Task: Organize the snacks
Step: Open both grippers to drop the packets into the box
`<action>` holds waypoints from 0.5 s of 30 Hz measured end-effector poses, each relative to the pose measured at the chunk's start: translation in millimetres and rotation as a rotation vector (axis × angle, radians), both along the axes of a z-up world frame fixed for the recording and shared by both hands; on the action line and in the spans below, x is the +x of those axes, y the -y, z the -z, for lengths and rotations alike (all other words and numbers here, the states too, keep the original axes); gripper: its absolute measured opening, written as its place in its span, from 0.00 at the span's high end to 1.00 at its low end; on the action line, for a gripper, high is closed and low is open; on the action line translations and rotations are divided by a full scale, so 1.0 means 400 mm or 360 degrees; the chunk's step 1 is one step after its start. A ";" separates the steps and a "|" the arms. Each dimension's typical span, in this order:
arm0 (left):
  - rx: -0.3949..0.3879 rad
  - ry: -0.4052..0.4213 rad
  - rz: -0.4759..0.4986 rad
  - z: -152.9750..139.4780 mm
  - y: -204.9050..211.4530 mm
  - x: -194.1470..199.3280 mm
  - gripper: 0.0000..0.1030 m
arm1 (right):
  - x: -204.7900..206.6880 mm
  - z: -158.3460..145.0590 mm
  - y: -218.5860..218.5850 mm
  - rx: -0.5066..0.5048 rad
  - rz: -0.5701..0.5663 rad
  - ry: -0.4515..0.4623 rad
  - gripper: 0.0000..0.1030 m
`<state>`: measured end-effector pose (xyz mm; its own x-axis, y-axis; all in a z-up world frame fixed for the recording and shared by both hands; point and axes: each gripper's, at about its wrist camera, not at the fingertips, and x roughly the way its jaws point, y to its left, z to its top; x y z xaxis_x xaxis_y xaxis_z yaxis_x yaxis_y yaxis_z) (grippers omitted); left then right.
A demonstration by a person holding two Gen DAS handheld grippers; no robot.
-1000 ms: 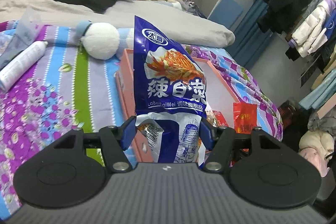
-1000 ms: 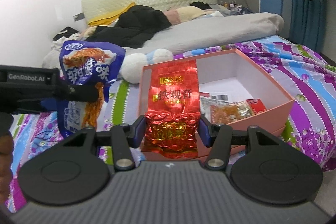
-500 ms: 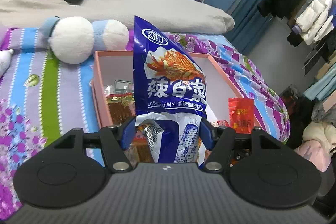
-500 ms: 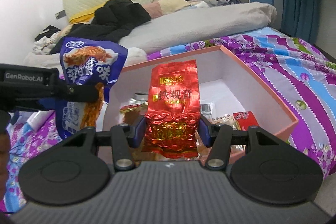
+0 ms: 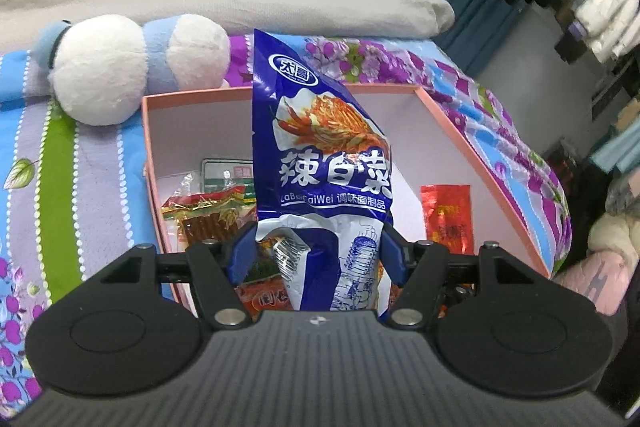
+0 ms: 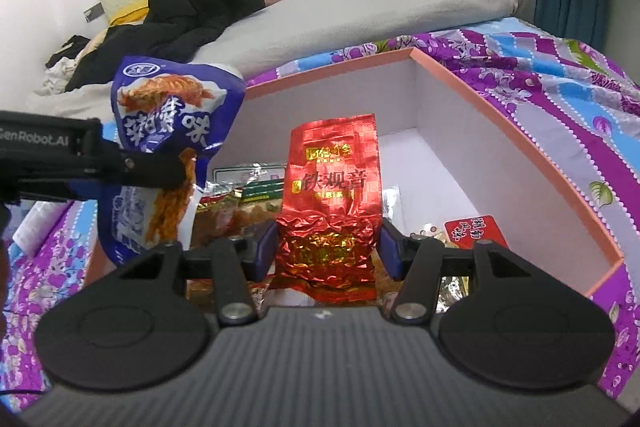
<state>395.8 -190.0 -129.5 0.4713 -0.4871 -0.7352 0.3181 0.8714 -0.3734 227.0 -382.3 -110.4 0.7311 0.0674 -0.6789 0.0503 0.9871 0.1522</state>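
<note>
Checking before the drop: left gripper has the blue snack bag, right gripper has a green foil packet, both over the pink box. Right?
Not quite. The packet in the right gripper is a red foil packet, as the right wrist view shows. The left gripper does hold the blue snack bag over the pink box.

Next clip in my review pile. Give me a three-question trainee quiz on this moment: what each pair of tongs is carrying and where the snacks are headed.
1. Multiple choice: what do the left tongs hold? A) a white bottle B) a blue snack bag C) a plush toy
2. True or false: the pink box already has packets inside it.
3. Fill in: the right tongs grip a crinkled foil pouch coloured ____.

Key
1. B, the blue snack bag, held upright over the box.
2. True, several small packets lie on its floor.
3. Red, the red foil pouch.
</note>
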 end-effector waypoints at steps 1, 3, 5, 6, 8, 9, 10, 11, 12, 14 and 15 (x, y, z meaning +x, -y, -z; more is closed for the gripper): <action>-0.0006 -0.0016 0.0027 0.001 0.002 0.007 0.23 | 0.005 0.005 0.003 0.0003 0.0005 -0.0015 0.44; -0.0011 -0.0009 0.0012 -0.003 -0.001 0.012 0.14 | 0.015 0.015 0.012 0.0034 0.0022 -0.0062 0.44; 0.0001 0.0013 -0.0003 -0.013 -0.004 0.011 0.12 | 0.016 0.016 0.022 0.0071 0.0028 -0.0075 0.40; 0.0007 0.0013 -0.0002 -0.019 -0.005 0.010 0.12 | 0.013 0.013 0.025 0.0070 0.0035 -0.0071 0.32; 0.0008 0.0032 -0.0001 -0.037 -0.010 -0.004 0.12 | 0.002 0.003 0.025 0.0053 0.0060 -0.0056 0.27; 0.0011 0.0047 -0.0001 -0.048 -0.014 -0.013 0.12 | -0.004 -0.004 0.025 0.0058 0.0066 -0.0049 0.27; 0.0013 0.0059 -0.0001 -0.061 -0.019 -0.028 0.12 | -0.013 -0.013 0.025 0.0067 0.0069 -0.0039 0.27; 0.0013 0.0075 -0.0003 -0.076 -0.024 -0.041 0.12 | -0.020 -0.021 0.026 0.0072 0.0071 -0.0028 0.27; 0.0011 0.0092 -0.0007 -0.092 -0.029 -0.055 0.12 | -0.032 -0.033 0.023 0.0071 0.0074 -0.0014 0.27; 0.0003 0.0129 -0.0012 -0.129 -0.041 -0.092 0.12 | -0.053 -0.058 0.017 0.0070 0.0073 0.0015 0.27; -0.0001 0.0150 -0.0013 -0.148 -0.047 -0.111 0.12 | -0.067 -0.072 0.013 0.0072 0.0071 0.0033 0.27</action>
<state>351.3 -171.2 -70.4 0.5423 -0.4834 -0.6872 0.3447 0.8739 -0.3427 200.4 -387.5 -81.5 0.7480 0.0646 -0.6605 0.0904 0.9761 0.1978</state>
